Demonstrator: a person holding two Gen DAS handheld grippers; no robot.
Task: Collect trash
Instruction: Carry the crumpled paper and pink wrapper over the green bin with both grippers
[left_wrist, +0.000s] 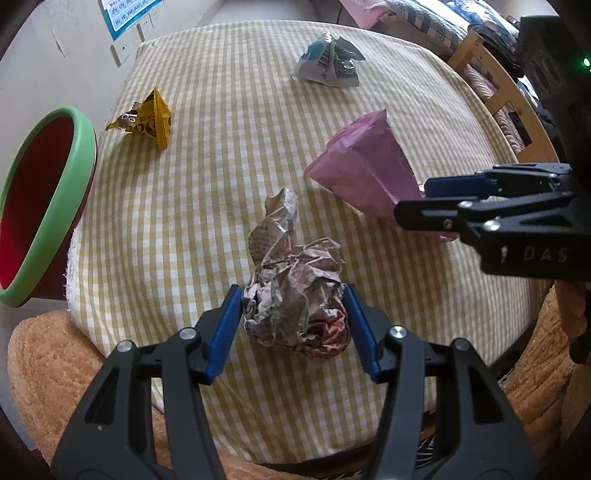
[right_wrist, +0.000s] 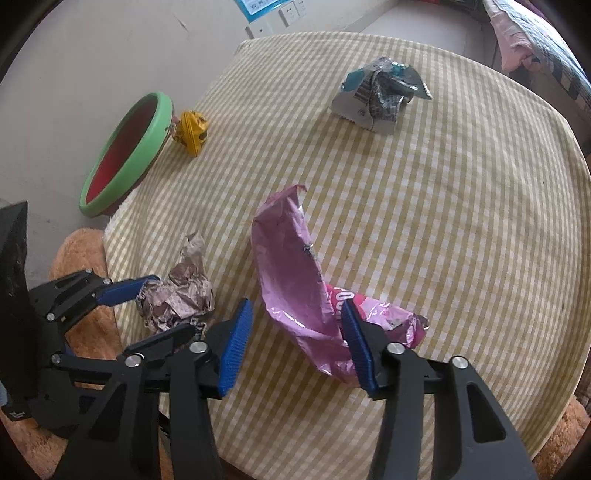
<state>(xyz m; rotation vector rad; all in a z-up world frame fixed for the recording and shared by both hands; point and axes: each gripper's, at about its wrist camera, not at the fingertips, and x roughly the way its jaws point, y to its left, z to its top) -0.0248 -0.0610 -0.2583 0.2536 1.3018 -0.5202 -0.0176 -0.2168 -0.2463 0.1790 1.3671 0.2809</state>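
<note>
My left tool (left_wrist: 293, 299) has its blue pads on either side of the crumpled newspaper ball (left_wrist: 295, 295), both pads touching the paper, so it is clamped on that ball, which sits on the checked worktop (left_wrist: 229, 184) near its front edge. A twisted tail of the newspaper sticks up just ahead of the fingertips.

My right tool (right_wrist: 295, 332) stands apart, its two pads wide. The pink foil wrapper (right_wrist: 291, 273) lies between them and ahead, curled up on the worktop; the right-hand pad (right_wrist: 354, 343) is against the wrapper's lower fold, the left-hand pad is clear of it. From the left wrist view the right tool (left_wrist: 417, 201) comes in from the right side, its tips at the pink wrapper's near end.

Well ahead of the left tool and off to its left lies a yellow snack wrapper (left_wrist: 147, 120), and beyond that, past the worktop's left edge, the green-rimmed red bin (left_wrist: 48, 206). Far ahead to the right rests a crumpled white and blue wrapper (left_wrist: 330, 61).
</note>
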